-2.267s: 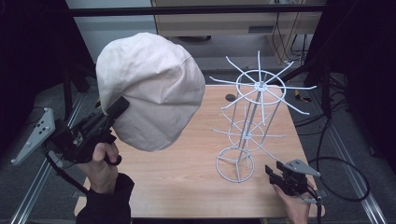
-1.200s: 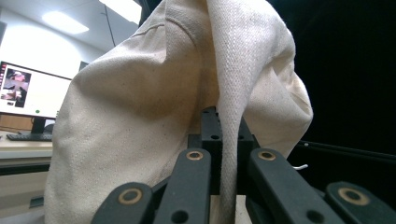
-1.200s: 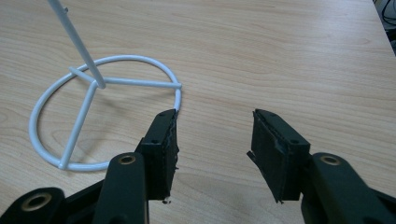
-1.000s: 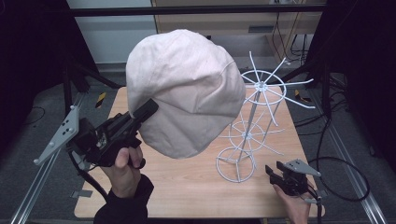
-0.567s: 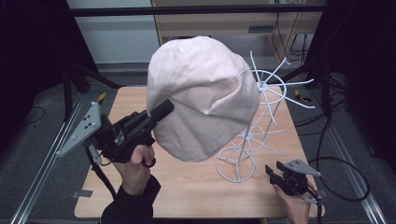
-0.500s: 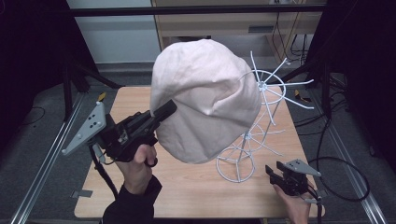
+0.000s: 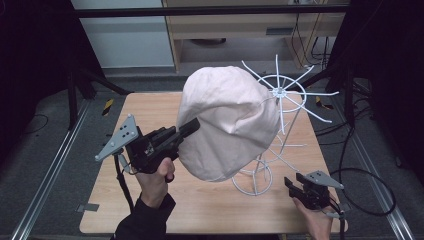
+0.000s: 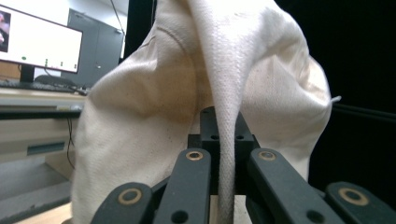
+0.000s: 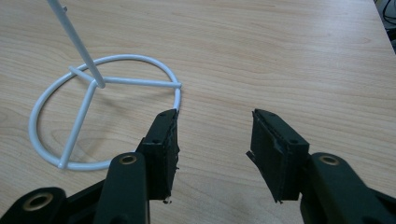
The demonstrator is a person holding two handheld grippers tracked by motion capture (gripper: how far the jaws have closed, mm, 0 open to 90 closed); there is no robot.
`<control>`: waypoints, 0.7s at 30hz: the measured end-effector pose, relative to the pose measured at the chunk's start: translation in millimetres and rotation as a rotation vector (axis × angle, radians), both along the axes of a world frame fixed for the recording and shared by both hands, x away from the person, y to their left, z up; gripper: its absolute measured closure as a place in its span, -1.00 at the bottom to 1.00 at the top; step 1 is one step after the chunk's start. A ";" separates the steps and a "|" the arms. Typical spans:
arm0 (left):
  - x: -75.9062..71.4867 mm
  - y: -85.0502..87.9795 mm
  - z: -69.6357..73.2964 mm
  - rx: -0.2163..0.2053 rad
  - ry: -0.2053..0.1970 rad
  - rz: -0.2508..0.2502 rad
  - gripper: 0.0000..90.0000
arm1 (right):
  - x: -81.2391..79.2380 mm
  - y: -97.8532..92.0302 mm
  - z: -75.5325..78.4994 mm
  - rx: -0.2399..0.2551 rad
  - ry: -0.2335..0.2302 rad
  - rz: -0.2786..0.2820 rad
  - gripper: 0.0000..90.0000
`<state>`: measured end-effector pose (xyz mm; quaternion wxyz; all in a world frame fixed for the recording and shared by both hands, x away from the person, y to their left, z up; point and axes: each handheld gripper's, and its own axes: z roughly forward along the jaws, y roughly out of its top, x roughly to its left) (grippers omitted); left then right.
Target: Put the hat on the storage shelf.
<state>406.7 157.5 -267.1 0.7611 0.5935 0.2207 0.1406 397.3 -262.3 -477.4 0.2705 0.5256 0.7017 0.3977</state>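
Two tongs | left (image 7: 192,125) raised, clamped on cream hat (image 7: 227,120) | right (image 9: 212,140) low over table (image 9: 280,56), gaping, empty

Probably a lab: wooden table (image 7: 150,107) on aluminium rails (image 7: 47,175), trailing cables (image 7: 367,172), a monitor (image 8: 37,42) (partly cropped).

wooden table (image 7: 150,107), grey floor (image 7: 45,150), monitor (image 8: 37,42)

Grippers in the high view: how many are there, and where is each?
2. The left gripper is raised at centre-left, shut on the beige hat's edge beside the white wire rack. The right gripper is open, low near the table's front right corner.
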 end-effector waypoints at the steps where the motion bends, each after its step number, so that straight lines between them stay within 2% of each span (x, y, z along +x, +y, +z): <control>1: 1.4 -0.2 -2.4 0.003 0.008 -0.006 0.96 | 0.0 0.0 0.0 0.000 0.000 0.000 0.14; 7: 7.8 0.6 -14.1 0.014 0.039 -0.016 0.96 | 0.0 -0.1 0.0 0.000 0.000 0.000 0.14; 21: 16.2 0.5 -32.6 0.108 0.084 -0.021 0.95 | 0.1 0.8 -0.4 -0.006 0.000 0.000 0.13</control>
